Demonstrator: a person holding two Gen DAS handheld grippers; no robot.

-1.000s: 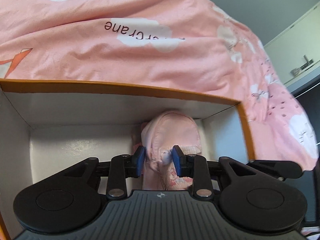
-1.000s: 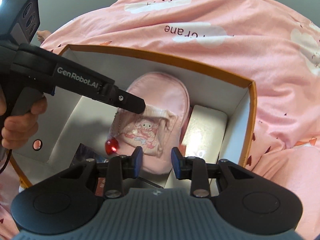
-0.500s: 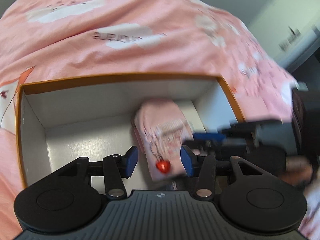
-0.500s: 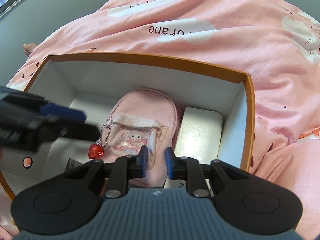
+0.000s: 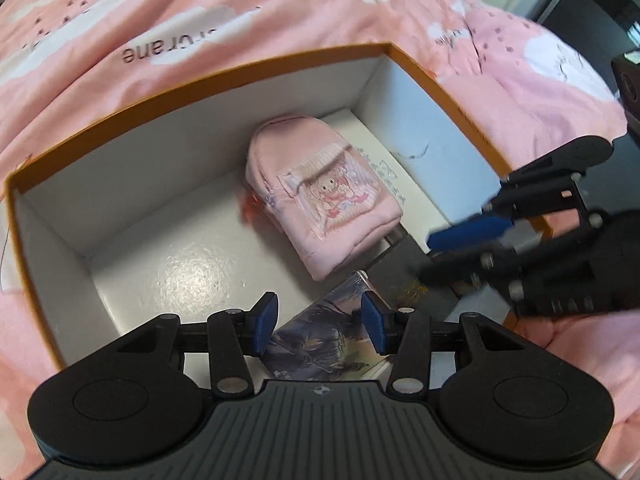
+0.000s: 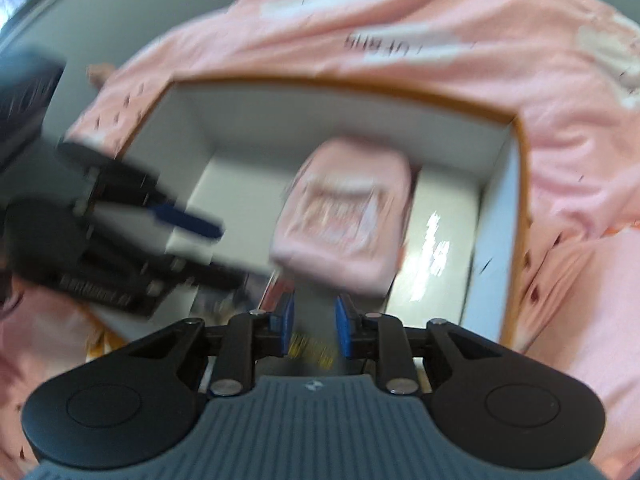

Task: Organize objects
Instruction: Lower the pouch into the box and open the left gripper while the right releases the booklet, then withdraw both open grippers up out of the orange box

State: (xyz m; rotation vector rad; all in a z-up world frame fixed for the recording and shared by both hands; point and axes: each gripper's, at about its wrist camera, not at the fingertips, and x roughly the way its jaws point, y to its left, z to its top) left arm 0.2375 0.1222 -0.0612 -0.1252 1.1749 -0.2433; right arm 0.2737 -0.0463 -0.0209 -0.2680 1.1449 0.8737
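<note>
A small pink pouch (image 5: 324, 196) with a cartoon patch lies inside an orange-rimmed white box (image 5: 224, 76), partly on a white flat box (image 5: 396, 184). My left gripper (image 5: 320, 322) is open and empty above the box's near side, over an illustrated card pack (image 5: 324, 344). My right gripper (image 6: 314, 318) is partly open and empty; it shows at the right in the left wrist view (image 5: 472, 232), above a dark grey box (image 5: 404, 272). The right wrist view is blurred; the pouch (image 6: 348, 224) lies ahead of it.
The box (image 6: 516, 208) rests on a pink bed cover (image 5: 200, 12) with white clouds and lettering. A grey wall and white cabinet stand beyond. The box's left half has a bare white floor (image 5: 176, 248).
My left gripper let go of the pouch, opened and pulled back and up. The pouch now lies in the box. My right gripper narrowed, reopened a little and moved fast.
</note>
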